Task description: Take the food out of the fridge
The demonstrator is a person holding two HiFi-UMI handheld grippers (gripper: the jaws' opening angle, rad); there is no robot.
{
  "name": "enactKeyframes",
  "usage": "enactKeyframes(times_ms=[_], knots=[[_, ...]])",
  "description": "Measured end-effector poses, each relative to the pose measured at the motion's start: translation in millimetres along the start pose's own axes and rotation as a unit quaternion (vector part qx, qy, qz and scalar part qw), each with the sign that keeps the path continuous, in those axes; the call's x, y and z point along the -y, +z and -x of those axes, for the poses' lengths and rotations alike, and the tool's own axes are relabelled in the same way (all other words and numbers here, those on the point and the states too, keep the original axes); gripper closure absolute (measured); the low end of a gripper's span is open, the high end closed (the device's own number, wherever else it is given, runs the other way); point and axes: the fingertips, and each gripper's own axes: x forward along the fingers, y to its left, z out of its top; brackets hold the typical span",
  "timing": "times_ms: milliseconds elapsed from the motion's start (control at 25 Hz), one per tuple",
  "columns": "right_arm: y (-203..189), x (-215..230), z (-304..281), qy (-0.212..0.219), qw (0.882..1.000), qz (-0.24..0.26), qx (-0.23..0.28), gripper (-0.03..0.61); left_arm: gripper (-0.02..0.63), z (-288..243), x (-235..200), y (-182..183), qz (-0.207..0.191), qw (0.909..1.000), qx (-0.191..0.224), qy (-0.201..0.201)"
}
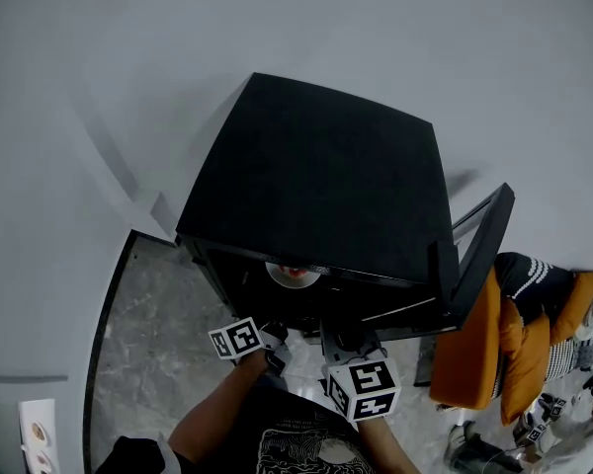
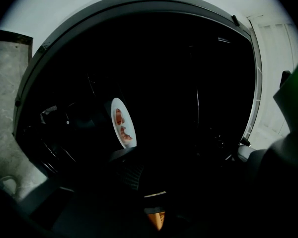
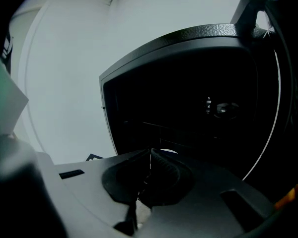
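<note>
My left gripper [image 1: 274, 347] faces the plate [image 2: 123, 123] of food inside the open fridge [image 1: 316, 176], likely to fetch it. It is too dark there for me to tell how its tongs stand. The right gripper [image 3: 149, 158] waits near, tongs pressed together, empty.

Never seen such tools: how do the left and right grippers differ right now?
The right gripper has its fingers shut; the left gripper's fingers are too dark to read. The right gripper is nearer the open door than the left gripper. Both are at the fridge's front, by the plate.
</note>
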Motion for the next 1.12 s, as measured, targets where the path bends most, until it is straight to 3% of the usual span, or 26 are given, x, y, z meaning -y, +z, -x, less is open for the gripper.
enactKeyframes(times_ms=[120, 520, 1120], knots=[[-0.3, 2.6, -5.2, -0.003, 1.0, 0.002, -0.002, 0.557, 0.544, -5.8, -9.0, 0.1, 0.009, 0.9999, -0.007, 0.004], [3.8, 10.7, -20.2, -0.008, 1.0, 0.008, 0.001, 0.557, 0.497, -15.6, -32.9, 6.6, 0.039, 0.9991, 0.001, 0.015], [0.5, 25.1, -31.1, -0.025, 1.0, 0.01, 0.0, 0.557, 0.495, -32.9, -48.6, 9.9, 0.071, 0.9973, -0.005, 0.018]])
